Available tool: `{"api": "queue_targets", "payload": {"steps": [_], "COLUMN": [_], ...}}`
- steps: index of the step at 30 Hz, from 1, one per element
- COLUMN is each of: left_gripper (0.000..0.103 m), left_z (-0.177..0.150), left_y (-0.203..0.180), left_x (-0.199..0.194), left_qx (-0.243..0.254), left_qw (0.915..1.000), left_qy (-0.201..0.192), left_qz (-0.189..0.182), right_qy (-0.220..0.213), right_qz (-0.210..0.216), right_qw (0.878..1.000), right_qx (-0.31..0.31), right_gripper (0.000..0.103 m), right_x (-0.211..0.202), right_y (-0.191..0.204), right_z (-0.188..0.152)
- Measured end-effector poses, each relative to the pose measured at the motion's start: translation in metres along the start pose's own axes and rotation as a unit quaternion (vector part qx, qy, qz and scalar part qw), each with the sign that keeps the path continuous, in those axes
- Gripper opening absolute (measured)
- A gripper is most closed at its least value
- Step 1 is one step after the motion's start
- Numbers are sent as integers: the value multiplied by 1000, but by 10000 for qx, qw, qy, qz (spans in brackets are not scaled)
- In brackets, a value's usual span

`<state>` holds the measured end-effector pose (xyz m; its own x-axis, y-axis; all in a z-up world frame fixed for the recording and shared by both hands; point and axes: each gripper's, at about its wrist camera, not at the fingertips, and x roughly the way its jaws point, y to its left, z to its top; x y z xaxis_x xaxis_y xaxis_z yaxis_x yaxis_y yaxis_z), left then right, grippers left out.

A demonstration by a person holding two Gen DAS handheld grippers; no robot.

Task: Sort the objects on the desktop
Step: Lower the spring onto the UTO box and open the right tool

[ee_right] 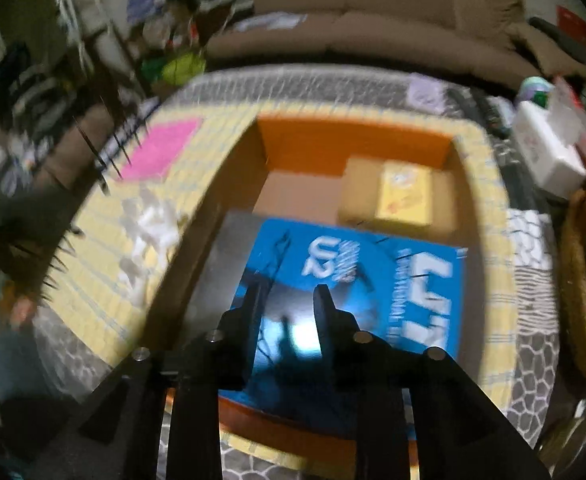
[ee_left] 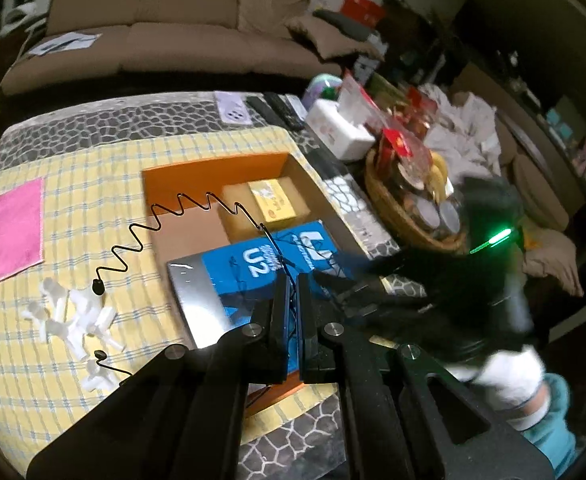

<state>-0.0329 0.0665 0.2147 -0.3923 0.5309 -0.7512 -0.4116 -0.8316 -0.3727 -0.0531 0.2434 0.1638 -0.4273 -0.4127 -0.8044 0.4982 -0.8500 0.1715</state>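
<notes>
My left gripper [ee_left: 291, 280] is shut on a thin black wire earphone cable [ee_left: 181, 216] that zigzags off to the left, with its earbuds [ee_left: 98, 287] hanging over the yellow checked cloth [ee_left: 93, 168]. It hovers over an orange cardboard box [ee_left: 213, 172] holding a blue and grey box marked U2 [ee_left: 249, 264] and a small yellow box [ee_left: 272, 199] on a tan box. My right gripper [ee_right: 289, 296] is open and empty above the blue box [ee_right: 373, 272] inside the orange box [ee_right: 353, 140]. The right wrist view is blurred.
White plastic pieces [ee_left: 73, 320] lie in a heap on the cloth, left of the box. A pink cloth [ee_left: 13, 232] lies further left. A wicker basket [ee_left: 405, 208] of snacks, a white tissue box [ee_left: 339, 130] and remotes [ee_left: 281, 110] stand on the right.
</notes>
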Motion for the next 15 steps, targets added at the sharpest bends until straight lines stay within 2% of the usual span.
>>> {"api": "queue_targets", "payload": {"steps": [2, 6, 11, 15], "left_gripper": [3, 3, 3, 3], "left_z": [2, 3, 0, -2], "left_y": [-11, -37, -68, -69], "left_x": [14, 50, 89, 98], "left_qx": [114, 418, 875, 916], "left_qw": [9998, 9980, 9926, 9915], "left_qy": [136, 481, 819, 908], "left_qz": [3, 25, 174, 185], "right_qy": [-218, -440, -438, -459], "right_qz": [-30, -115, -161, -44], "right_qw": [9995, 9975, 9965, 9953], "right_qx": [224, 536, 699, 848], "right_gripper": [36, 37, 37, 38], "right_x": [-23, -58, -68, -71], "right_y": [-16, -44, -62, -75], "right_z": [-1, -11, -27, -41]}}
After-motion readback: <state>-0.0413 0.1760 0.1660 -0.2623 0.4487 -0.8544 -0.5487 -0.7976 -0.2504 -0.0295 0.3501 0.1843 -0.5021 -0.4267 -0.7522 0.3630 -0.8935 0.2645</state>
